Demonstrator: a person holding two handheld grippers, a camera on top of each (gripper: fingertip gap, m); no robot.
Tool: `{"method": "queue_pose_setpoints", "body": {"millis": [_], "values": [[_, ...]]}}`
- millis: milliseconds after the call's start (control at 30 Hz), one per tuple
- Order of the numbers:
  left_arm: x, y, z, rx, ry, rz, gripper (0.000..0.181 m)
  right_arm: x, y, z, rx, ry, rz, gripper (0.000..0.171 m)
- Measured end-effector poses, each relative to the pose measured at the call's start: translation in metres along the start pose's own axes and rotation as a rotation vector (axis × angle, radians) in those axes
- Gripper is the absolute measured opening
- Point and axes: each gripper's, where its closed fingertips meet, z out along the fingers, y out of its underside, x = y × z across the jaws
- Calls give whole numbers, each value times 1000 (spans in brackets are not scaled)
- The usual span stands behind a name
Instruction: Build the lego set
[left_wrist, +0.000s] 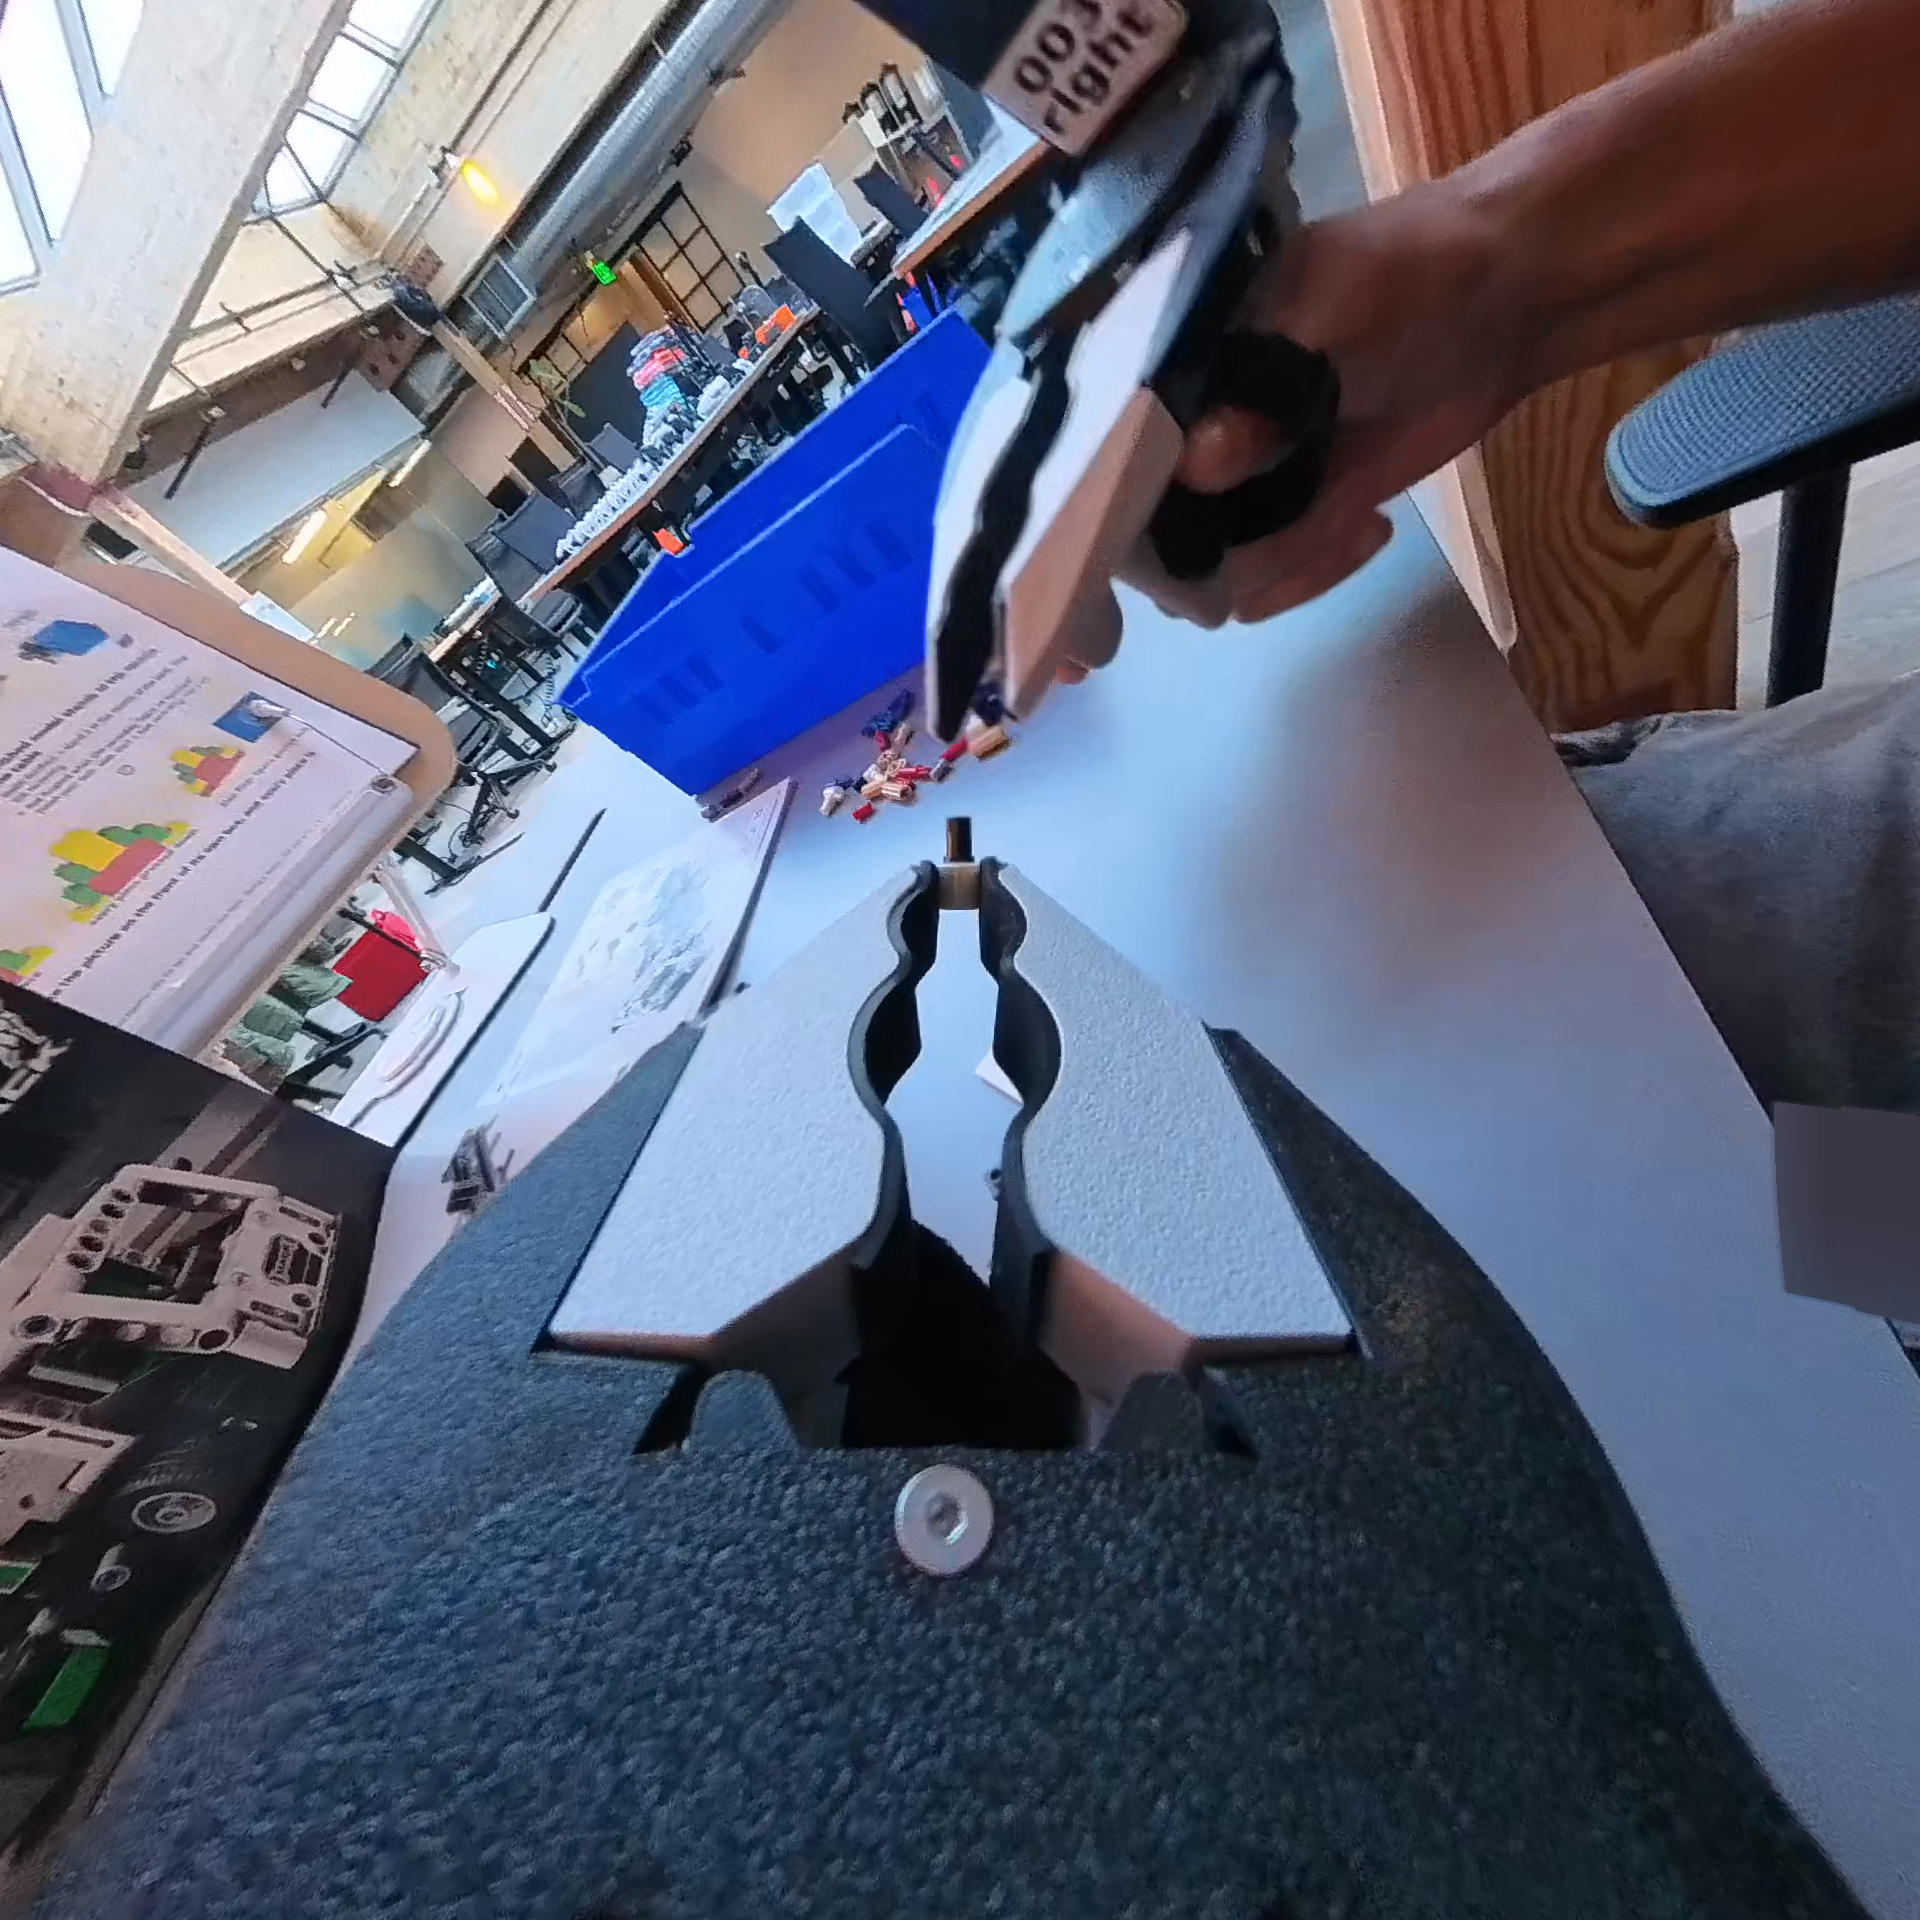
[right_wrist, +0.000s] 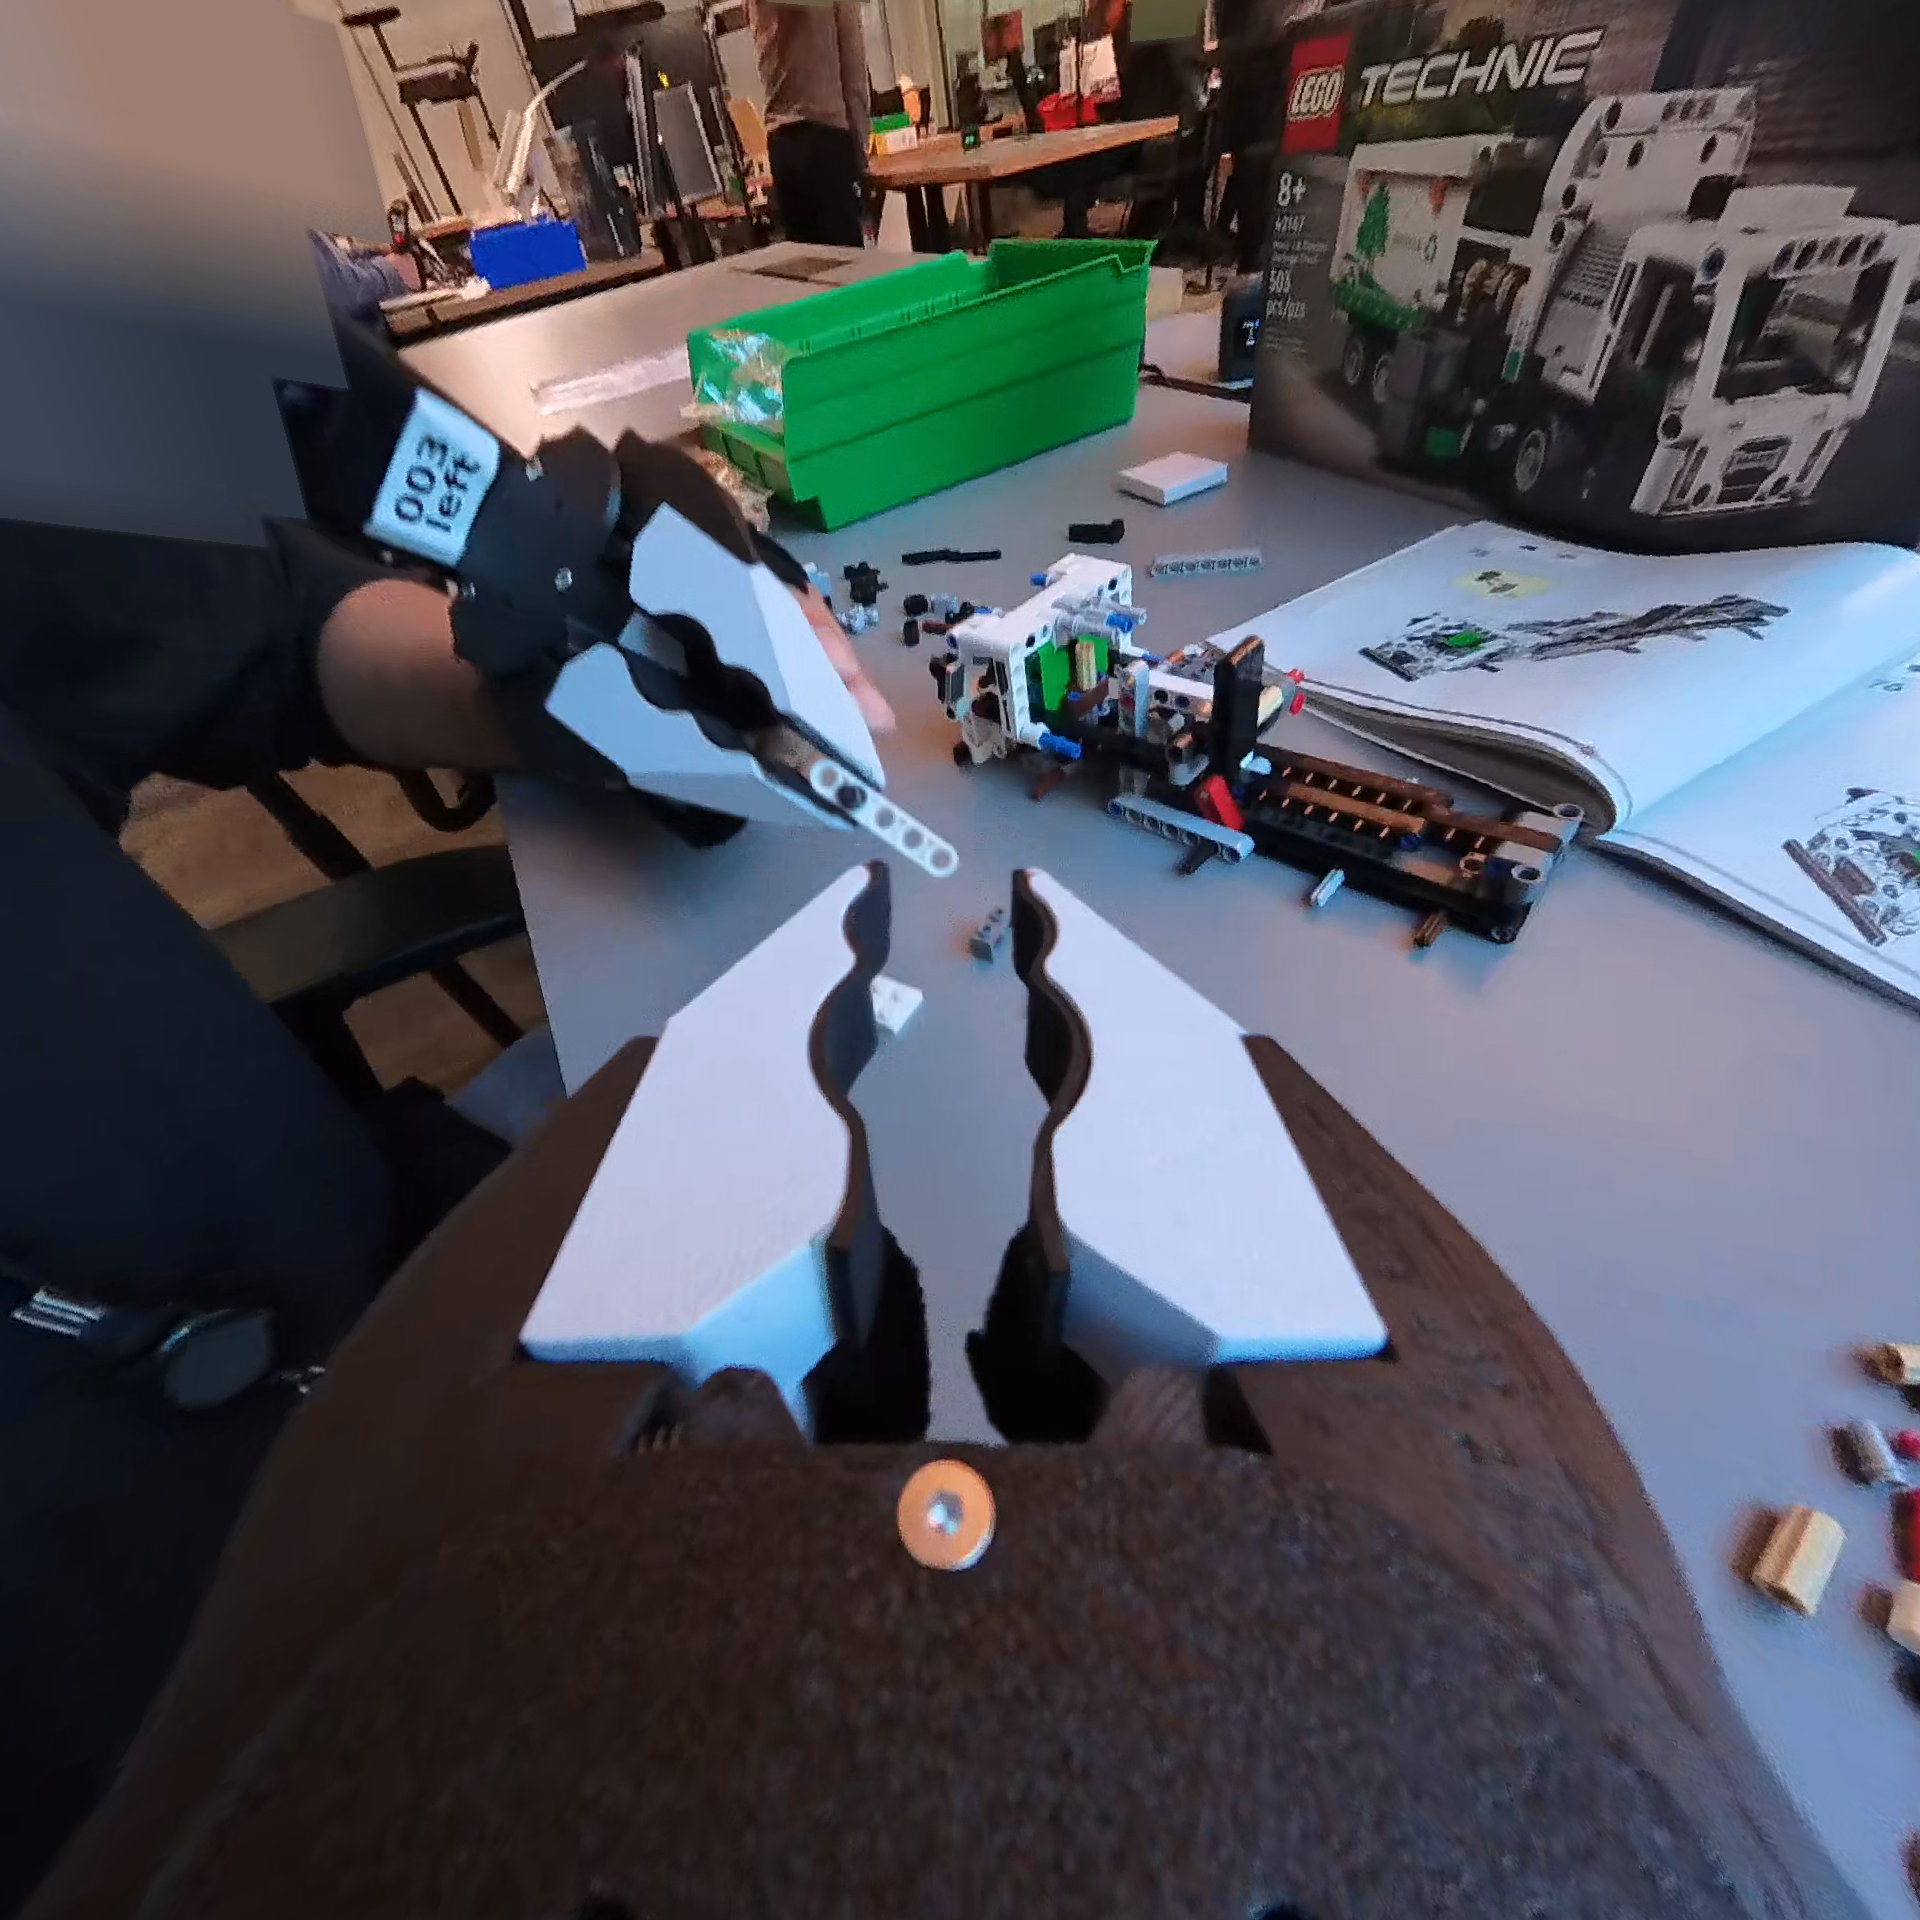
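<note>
Left gripper (left_wrist: 958, 883) around white beam (right_wrist: 902, 831)

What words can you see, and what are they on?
I can't repeat writing, only say where it sits.
Set box: big print, readable.
White tag on the left gripper, which holds a white beam: readable.
Brown tag on the right gripper: readable.
Booklet: too small.
Picture sheet: blurred.

Two wrist cameras low and close over one table (right_wrist: 1351, 1091), facing each other across it.
</note>
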Motion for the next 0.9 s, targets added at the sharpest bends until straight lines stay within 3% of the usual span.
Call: {"method": "queue_pose_setpoints", "body": {"millis": [200, 367, 733, 767, 900], "values": [[1, -15, -2, 50, 41, -61, 6, 1, 32, -2, -179, 43, -201, 23], [0, -26, 0, 77, 81, -150, 6, 5, 31, 1, -245, 18, -341, 21], [-8, -26, 8, 118, 152, -384, 7, 4, 18, 17, -189, -113, -379, 11], [-9, -25, 9, 116, 155, -392, 7, 2, 17, 17, -182, -120, -388, 5], [-11, -25, 8, 117, 154, -385, 7, 1, 21, 19, -212, -128, -385, 8]]}}
